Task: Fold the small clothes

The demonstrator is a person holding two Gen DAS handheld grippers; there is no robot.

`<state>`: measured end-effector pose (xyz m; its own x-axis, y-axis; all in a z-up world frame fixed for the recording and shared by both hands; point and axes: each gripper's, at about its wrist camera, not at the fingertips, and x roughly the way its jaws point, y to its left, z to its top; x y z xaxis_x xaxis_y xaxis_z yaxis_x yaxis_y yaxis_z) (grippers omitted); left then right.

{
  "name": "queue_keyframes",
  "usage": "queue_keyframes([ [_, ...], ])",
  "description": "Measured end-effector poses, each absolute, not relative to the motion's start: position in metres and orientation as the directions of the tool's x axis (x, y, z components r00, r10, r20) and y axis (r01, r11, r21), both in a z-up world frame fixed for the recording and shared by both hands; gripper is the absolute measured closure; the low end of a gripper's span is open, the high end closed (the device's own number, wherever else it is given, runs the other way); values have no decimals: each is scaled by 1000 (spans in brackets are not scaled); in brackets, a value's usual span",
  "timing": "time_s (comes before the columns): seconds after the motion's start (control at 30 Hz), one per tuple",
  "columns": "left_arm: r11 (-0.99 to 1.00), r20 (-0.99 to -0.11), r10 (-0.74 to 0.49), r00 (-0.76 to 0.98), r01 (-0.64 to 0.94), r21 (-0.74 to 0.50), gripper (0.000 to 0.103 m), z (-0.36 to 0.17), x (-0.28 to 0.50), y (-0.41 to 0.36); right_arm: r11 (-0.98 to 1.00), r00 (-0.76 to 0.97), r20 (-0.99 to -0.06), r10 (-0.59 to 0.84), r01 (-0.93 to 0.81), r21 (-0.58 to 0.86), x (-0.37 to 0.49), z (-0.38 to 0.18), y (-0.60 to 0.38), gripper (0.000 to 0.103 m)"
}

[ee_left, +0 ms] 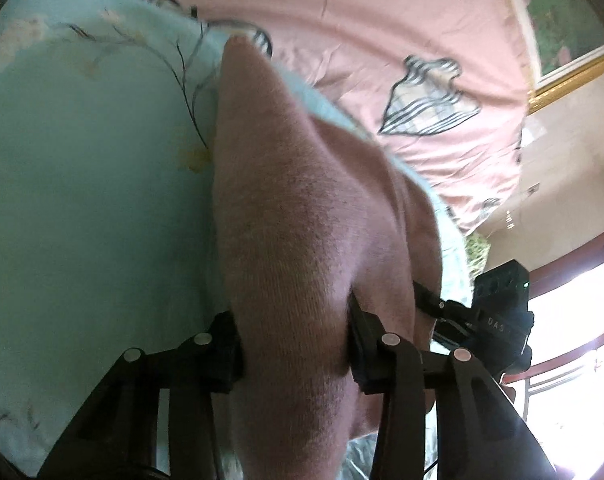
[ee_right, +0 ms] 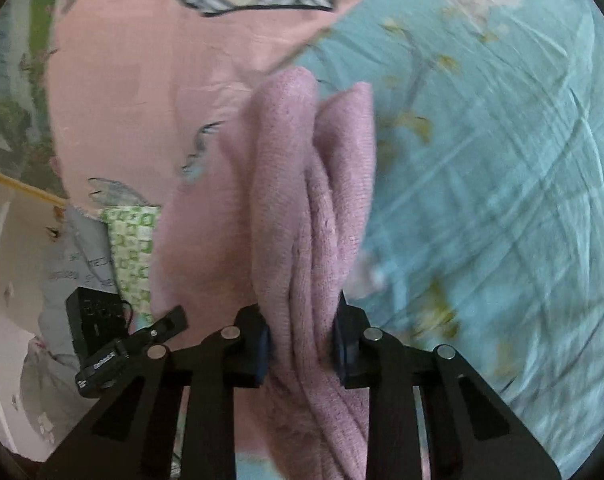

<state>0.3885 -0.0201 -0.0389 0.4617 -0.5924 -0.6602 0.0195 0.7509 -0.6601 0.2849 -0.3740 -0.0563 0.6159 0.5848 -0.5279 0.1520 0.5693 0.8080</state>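
A small mauve-pink knit garment [ee_left: 302, 216] fills the middle of the left wrist view. My left gripper [ee_left: 296, 344] is shut on it, with the cloth bunched between the black fingers and stretching away over the bed. In the right wrist view the same pink garment [ee_right: 302, 208] hangs in several folds, and my right gripper [ee_right: 302, 340] is shut on it. The other gripper shows at the edge of each view, at the right [ee_left: 497, 320] and at the left [ee_right: 106, 344]. The garment is lifted off the bedding.
A light teal floral sheet [ee_left: 86, 184] [ee_right: 481, 184] covers one side of the bed. A pink quilt with plaid appliqué patches [ee_left: 381, 40] [ee_right: 134, 92] lies beside it. A window [ee_left: 573, 344] and a gold-framed picture [ee_left: 573, 64] are at the right.
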Motion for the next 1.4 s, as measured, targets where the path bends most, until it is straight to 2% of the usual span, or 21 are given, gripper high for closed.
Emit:
queue_keyframes([
  [0.13,747,-633,-572,521,12,-665,63,-9,351,21,544,610,-471,637,77,835,269,-29,-342,77],
  [0.4,809,-679,-461,571,-43,-586,63,12,261,96,532,508,-429,747,-68,844,258,-17,-244,77],
  [0.53,808,-699,-435,568,-96,-581,63,-7,235,117,535,441,-448,778,-91,840,262,-31,-202,78],
  [0.63,823,-749,-400,528,-153,-547,63,-36,228,126,565,394,-497,773,-71,822,267,-50,-183,78],
  [0.7,826,-772,-382,507,-186,-531,61,-54,225,130,607,377,-547,748,-54,793,268,-64,-181,78],
  [0.77,807,-756,-397,520,-195,-558,55,-60,224,133,599,371,-546,751,-35,800,269,-75,-184,78],
  [0.83,820,-764,-381,521,-192,-539,52,-59,229,126,619,371,-562,739,-45,784,268,-79,-185,78],
  [0.93,848,-792,-343,505,-196,-493,41,-54,229,121,628,374,-575,728,-26,778,269,-79,-181,76],
  [1.07,866,-810,-316,494,-200,-459,39,-42,229,118,647,398,-596,697,7,762,268,-67,-179,66],
  [1.17,892,-820,-265,508,-194,-408,39,-28,218,122,665,446,-608,657,35,746,256,-53,-192,66],
  [1.3,899,-780,-256,572,-156,-409,41,2,205,125,690,553,-576,602,3,724,241,-16,-200,66],
  [1.4,881,-720,-334,608,-69,-467,43,19,218,117,682,557,-538,633,-74,727,247,7,-184,67],
])
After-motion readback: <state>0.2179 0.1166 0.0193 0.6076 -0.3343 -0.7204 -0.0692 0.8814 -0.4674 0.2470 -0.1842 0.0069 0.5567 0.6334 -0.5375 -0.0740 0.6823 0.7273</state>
